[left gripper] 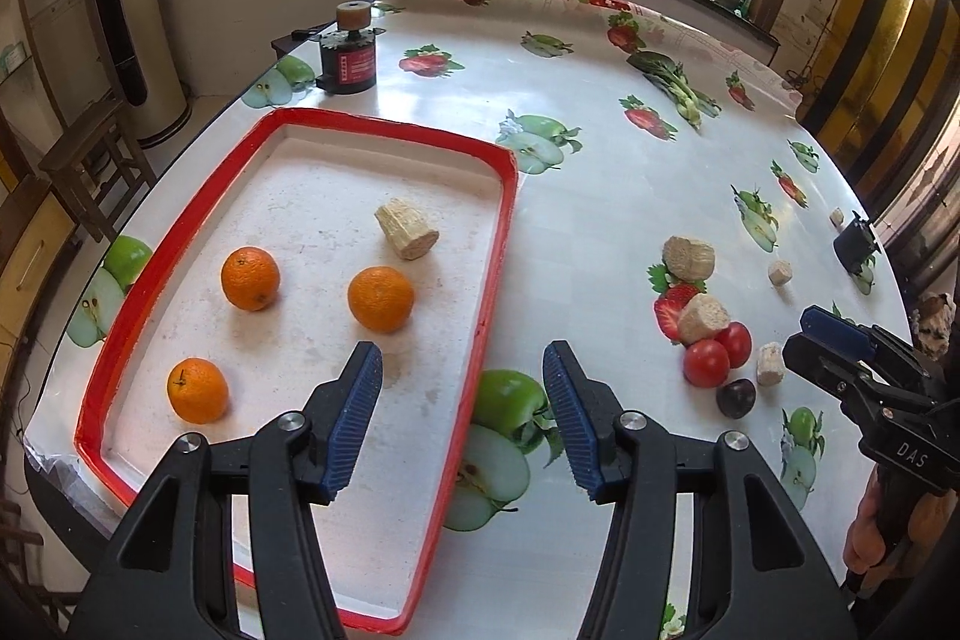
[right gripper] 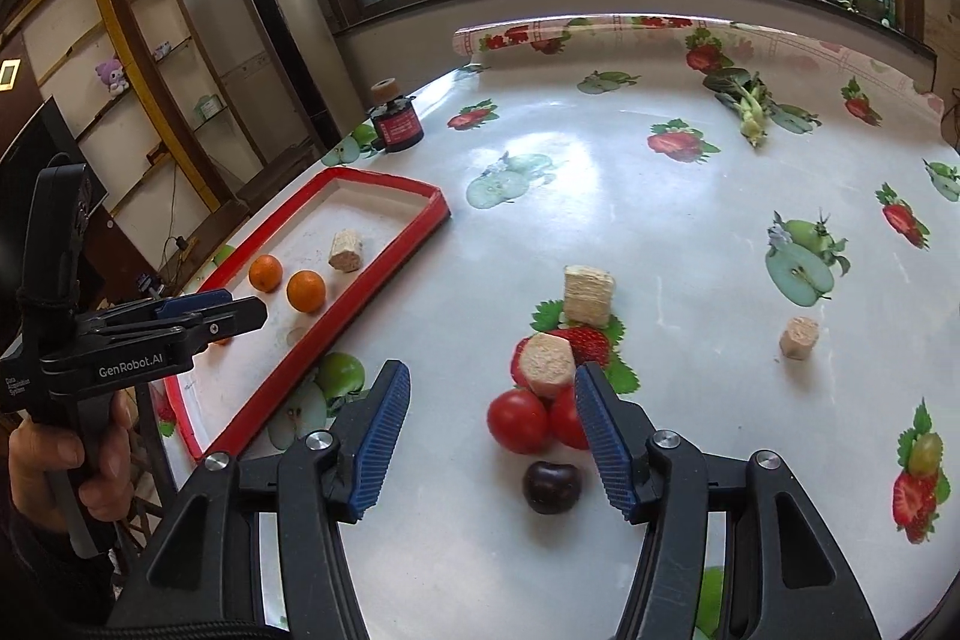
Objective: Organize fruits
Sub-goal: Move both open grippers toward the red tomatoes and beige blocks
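Observation:
A red-rimmed tray lies on the table's left and holds three oranges and a pale corn-cob piece. My left gripper is open and empty above the tray's right rim. On the table to the right lie two red tomatoes, a dark plum and more cob pieces. My right gripper is open and empty, its fingertips on either side of the tomatoes, just above the plum.
A black and red cylinder stands behind the tray. A leafy green vegetable lies at the far side. A small cob piece lies to the right. The fruit-print tablecloth covers the table; windows are behind.

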{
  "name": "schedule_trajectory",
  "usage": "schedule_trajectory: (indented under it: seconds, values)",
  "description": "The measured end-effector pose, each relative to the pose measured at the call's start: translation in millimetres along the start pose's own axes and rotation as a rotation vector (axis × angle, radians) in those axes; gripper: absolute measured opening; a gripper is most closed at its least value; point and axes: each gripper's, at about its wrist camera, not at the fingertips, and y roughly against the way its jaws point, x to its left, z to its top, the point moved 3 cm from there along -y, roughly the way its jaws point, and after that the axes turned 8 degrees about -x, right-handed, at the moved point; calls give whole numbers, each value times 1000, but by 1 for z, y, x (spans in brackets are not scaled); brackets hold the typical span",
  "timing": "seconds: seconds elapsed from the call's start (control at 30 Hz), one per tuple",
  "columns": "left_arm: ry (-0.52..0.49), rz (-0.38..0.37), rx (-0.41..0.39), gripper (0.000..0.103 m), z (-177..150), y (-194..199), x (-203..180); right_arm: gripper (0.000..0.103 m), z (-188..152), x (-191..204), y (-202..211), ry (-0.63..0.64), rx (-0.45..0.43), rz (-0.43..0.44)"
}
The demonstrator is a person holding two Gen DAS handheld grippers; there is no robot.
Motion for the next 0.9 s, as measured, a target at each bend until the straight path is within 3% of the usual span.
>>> schedule_trajectory:
  seconds: [0.47,0.9]
  values:
    - [-84,-59,35,54,-12,-8,-56,60,-28,-59,34,-95,-13,-81]
    - [-150,-147,87,54,-27,-27,-106,60,-38,-95,37,-142,-10,-132]
